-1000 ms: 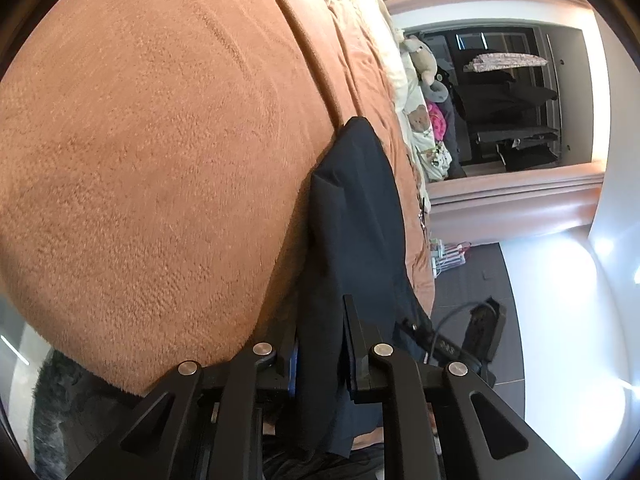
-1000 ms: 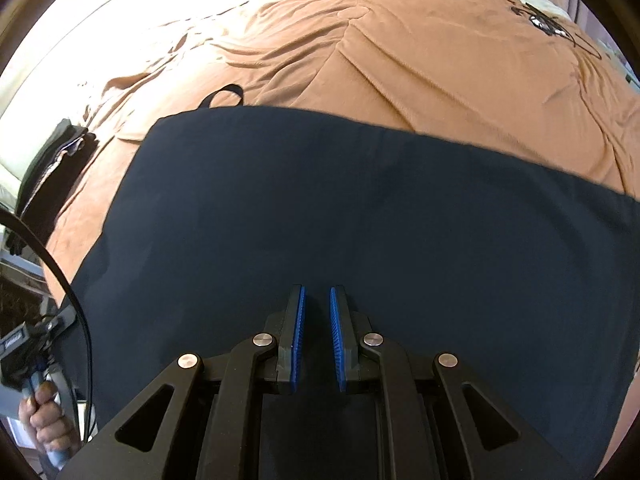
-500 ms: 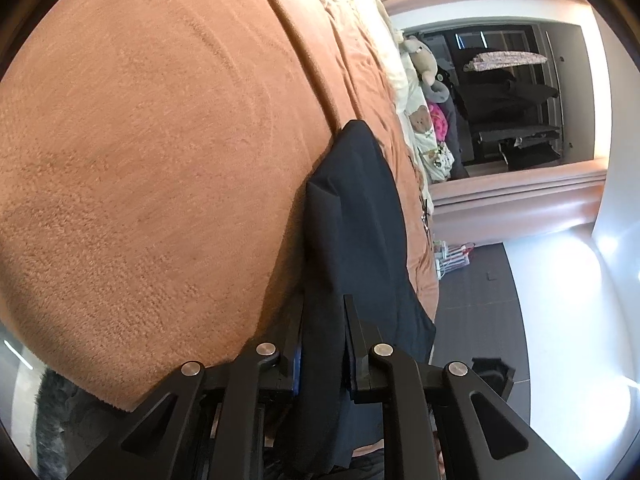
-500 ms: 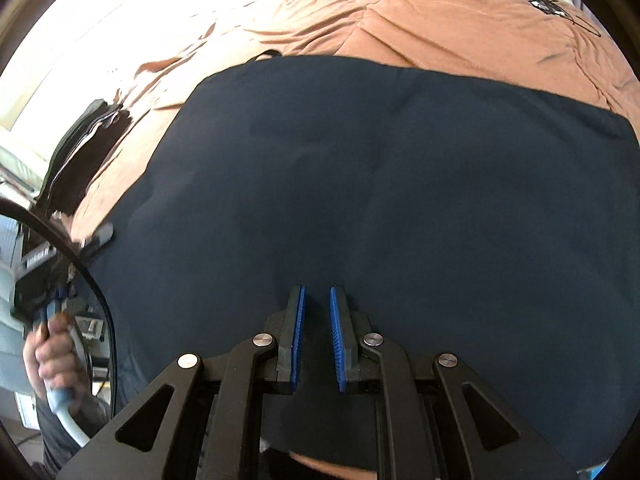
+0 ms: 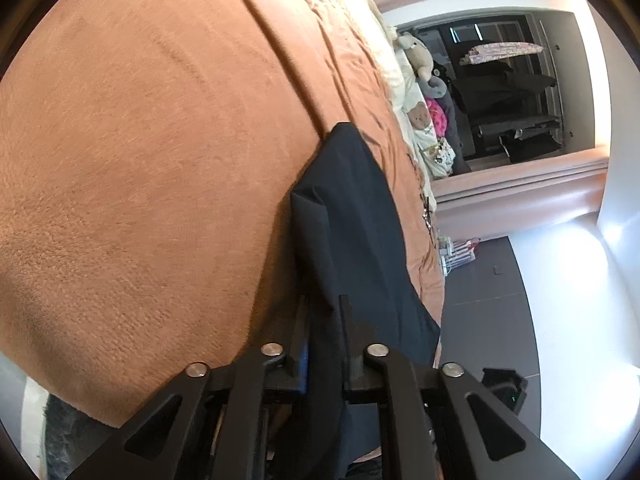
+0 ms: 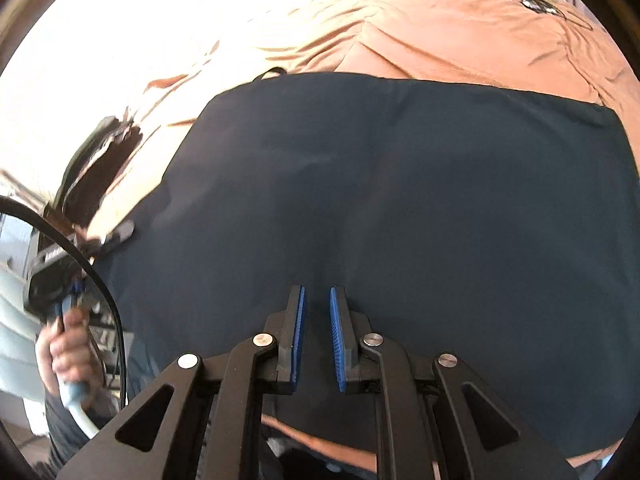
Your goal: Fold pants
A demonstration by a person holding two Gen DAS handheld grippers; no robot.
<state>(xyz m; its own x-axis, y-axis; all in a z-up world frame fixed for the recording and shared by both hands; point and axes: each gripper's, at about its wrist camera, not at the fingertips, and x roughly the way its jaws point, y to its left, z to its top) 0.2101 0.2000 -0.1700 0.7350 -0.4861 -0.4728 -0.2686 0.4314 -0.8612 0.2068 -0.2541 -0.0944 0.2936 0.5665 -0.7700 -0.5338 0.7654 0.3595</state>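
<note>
Left tool (image 5: 323, 312) just closing, gripping pants (image 5: 360, 216); right tool (image 6: 317, 304) clenched empty, angled down over them

An orange-brown blanket (image 5: 140, 160) is covering the bed, plush toys (image 5: 420, 80) are sitting along its far edge, a dark grey floor (image 5: 480, 280) is meeting white walls (image 5: 580, 300), and daylight is washing out the bedding.

No legible text, label, brand, number or sign appears in either view. The other gripper's body (image 6: 50, 264), seen at the left edge of the right wrist view, carries a pale marking, but it is too blurred to read. The dark line drawing (image 6: 536, 0) on the orange blanket (image 6: 460, 28) contains no readable characters.
</note>
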